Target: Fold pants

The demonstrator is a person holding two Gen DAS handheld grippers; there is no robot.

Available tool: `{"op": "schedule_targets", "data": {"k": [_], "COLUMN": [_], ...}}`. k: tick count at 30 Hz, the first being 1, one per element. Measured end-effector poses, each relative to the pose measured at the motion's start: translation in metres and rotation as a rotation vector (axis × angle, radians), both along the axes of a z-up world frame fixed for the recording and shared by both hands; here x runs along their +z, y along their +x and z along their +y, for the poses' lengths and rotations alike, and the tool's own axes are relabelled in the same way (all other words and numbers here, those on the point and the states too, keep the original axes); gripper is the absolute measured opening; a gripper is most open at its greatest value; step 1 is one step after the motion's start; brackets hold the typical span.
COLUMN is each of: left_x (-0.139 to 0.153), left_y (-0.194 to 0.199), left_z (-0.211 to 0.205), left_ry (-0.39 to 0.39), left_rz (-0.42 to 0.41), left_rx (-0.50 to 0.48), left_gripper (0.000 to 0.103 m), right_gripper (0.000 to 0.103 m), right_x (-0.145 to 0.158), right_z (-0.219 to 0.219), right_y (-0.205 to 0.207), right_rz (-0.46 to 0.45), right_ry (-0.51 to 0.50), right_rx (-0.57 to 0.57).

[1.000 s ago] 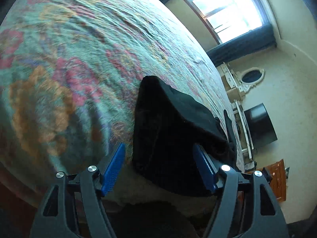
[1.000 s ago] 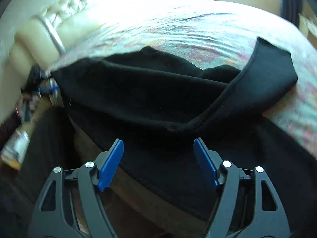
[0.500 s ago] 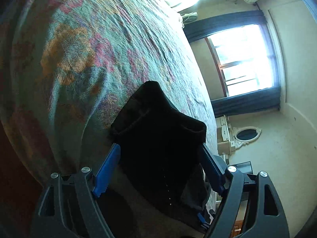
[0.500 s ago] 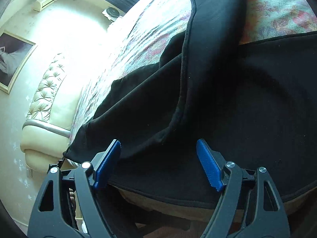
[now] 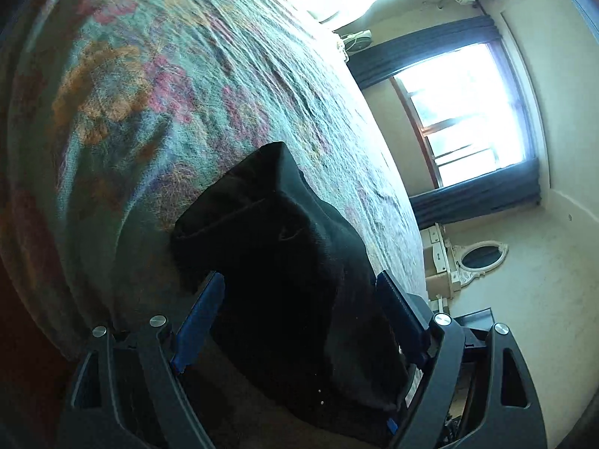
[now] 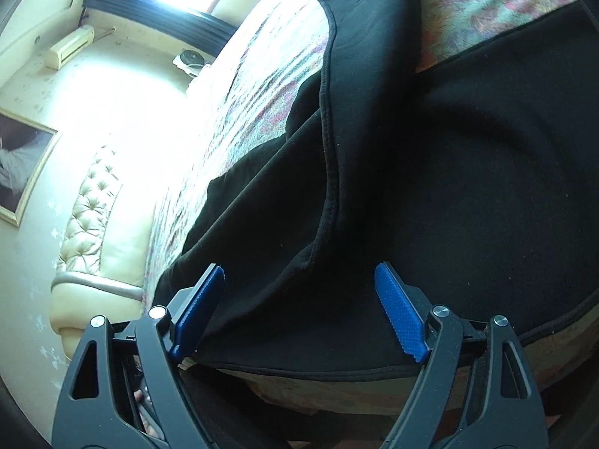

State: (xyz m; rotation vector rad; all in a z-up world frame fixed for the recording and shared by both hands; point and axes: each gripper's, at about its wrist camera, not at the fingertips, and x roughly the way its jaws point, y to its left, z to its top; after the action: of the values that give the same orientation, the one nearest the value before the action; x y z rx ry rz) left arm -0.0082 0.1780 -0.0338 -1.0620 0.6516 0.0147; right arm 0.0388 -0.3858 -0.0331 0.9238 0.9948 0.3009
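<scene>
Floral bedspread point(image 5: 157, 86), tufted headboard point(image 6: 93, 202), window point(image 5: 471, 112)

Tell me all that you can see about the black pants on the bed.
The black pants look like soft, thick fleece with stitched hems. They lie on the flowered bedspread near the edge of the bed, partly folded: one leg lies turned over the rest, and its end reaches onto the bedspread. In the left wrist view one end forms a rumpled heap. Both the left gripper and the right gripper stand open over the cloth without pinching it.
</scene>
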Motion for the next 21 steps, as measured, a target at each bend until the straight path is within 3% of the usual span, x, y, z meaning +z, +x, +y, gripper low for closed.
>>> {"op": "schedule_targets", "data": {"k": [4,7,10,16,18,21], "left_x": [-0.002,-0.014,-0.024,-0.021,-0.023,-0.024], "left_y": [0.020,0.028,0.025,0.022,0.024,0.024], "left_z": [-0.011,-0.009,-0.007,-0.010,-0.010,-0.013], "left_ry": [0.082,0.054,0.016,0.031,0.020,0.024], "left_rz": [0.050,0.104,0.129,0.136,0.136,0.137], "left_rx": [-0.058,-0.040,-0.026,-0.031,-0.029,-0.033], "left_gripper": [0.027,0.025,0.021,0.021,0.021,0.021], "right_gripper": [0.082,0.082,0.072,0.068,0.057,0.019], "right_x": [-0.006,-0.005,0.000,0.004,0.000,-0.004], "right_z": [-0.008,-0.009,-0.008,0.003,0.009,0.011], "right_y": [-0.007,-0.008,-0.006,0.011,0.021,0.030], "right_rz": [0.007,0.007,-0.008,-0.032,-0.030,-0.044], "right_ry": [0.040,0.015,-0.036,-0.225,-0.320,-0.431], "right_rx": [-0.054,-0.068,-0.080,-0.074,-0.058,-0.036]}}
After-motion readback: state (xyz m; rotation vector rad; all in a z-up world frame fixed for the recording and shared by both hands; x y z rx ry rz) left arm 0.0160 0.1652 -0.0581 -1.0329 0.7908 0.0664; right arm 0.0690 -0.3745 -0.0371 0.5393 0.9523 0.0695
